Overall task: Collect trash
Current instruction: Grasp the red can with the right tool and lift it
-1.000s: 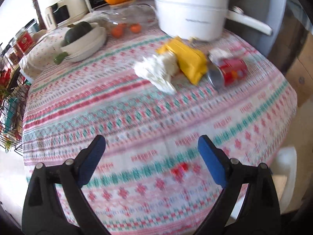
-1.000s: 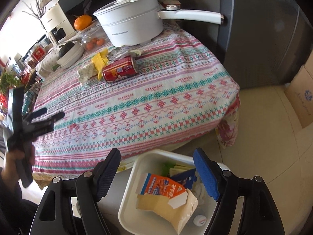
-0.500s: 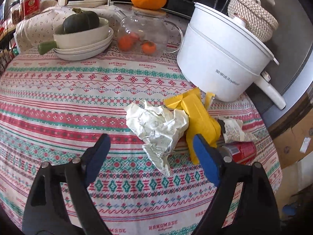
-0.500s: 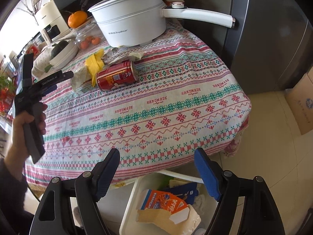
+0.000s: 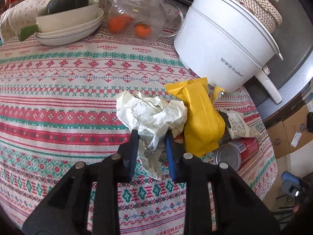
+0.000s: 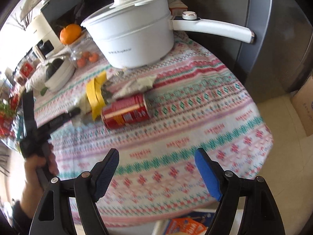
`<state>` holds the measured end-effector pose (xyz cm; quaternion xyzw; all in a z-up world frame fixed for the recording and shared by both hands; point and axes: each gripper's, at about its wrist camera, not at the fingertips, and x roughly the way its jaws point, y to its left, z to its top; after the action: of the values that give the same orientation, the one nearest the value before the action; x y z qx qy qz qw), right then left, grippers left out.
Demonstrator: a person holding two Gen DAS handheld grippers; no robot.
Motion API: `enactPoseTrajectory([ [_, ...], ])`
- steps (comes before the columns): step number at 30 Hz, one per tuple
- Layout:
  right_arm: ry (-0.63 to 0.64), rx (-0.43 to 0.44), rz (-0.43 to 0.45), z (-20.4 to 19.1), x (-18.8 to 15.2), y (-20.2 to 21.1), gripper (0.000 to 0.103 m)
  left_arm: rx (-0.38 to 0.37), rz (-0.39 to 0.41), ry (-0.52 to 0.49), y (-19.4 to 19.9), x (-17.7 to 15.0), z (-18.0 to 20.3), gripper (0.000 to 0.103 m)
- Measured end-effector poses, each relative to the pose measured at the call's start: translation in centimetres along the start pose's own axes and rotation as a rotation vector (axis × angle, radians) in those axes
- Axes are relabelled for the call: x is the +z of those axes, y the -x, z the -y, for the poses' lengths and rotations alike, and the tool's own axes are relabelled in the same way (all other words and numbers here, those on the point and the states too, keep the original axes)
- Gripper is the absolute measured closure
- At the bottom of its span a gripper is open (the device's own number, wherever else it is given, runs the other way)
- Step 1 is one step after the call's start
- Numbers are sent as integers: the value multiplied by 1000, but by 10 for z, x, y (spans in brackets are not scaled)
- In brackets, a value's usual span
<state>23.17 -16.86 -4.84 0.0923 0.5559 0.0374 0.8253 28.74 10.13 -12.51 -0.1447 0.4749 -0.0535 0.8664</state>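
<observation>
A crumpled white paper (image 5: 154,115) lies on the patterned tablecloth (image 5: 58,101). My left gripper (image 5: 151,137) is shut on its near end. Touching it on the right is a yellow snack wrapper (image 5: 201,121), then a torn printed wrapper (image 5: 240,125) and a red can (image 5: 238,152) on its side. In the right wrist view the can (image 6: 127,113) and yellow wrapper (image 6: 95,94) lie mid-table, and the left gripper (image 6: 76,113) reaches the pile from the left. My right gripper (image 6: 156,158) is open and empty over the table's near edge.
A white electric pot (image 5: 225,45) with a long handle (image 6: 215,27) stands behind the trash. A glass jar of oranges (image 5: 137,17) and stacked bowls (image 5: 68,25) stand at the back. A white bin holding cartons (image 6: 185,225) sits below the table edge. Cardboard boxes (image 6: 305,105) stand on the floor.
My left gripper advanced to the pile and closed on the crumpled paper. My right gripper rose from over the bin toward the table, staying open.
</observation>
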Motion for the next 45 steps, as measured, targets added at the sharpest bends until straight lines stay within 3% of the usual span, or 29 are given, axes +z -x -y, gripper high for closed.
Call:
enactPoseTrajectory([
  [5,-90,33,-9,-12,25,-33,20,26,-13,-87,17,-2,1,76],
  [10,-220,77,-94,-13,36,-78,20,35,-36,-111,25,-7,-12,76],
  [17,-365,149,-75,-9,50,-101,20,14,-72,-89,21,-14,-27,76],
  [23,-467,182,-117,-11,59,-125,20,17,-69,-93,20,-13,-25,76],
  [28,-393,101,-94,-30,63,-126,25,19,-75,-97,16,-10,-21,76],
  [38,-375,185,-131,-4,35,-93,42,22,-79,-136,52,-27,-11,76],
  [45,-379,206,-117,29,7,-57,43,6,-86,-179,82,-57,11,76],
])
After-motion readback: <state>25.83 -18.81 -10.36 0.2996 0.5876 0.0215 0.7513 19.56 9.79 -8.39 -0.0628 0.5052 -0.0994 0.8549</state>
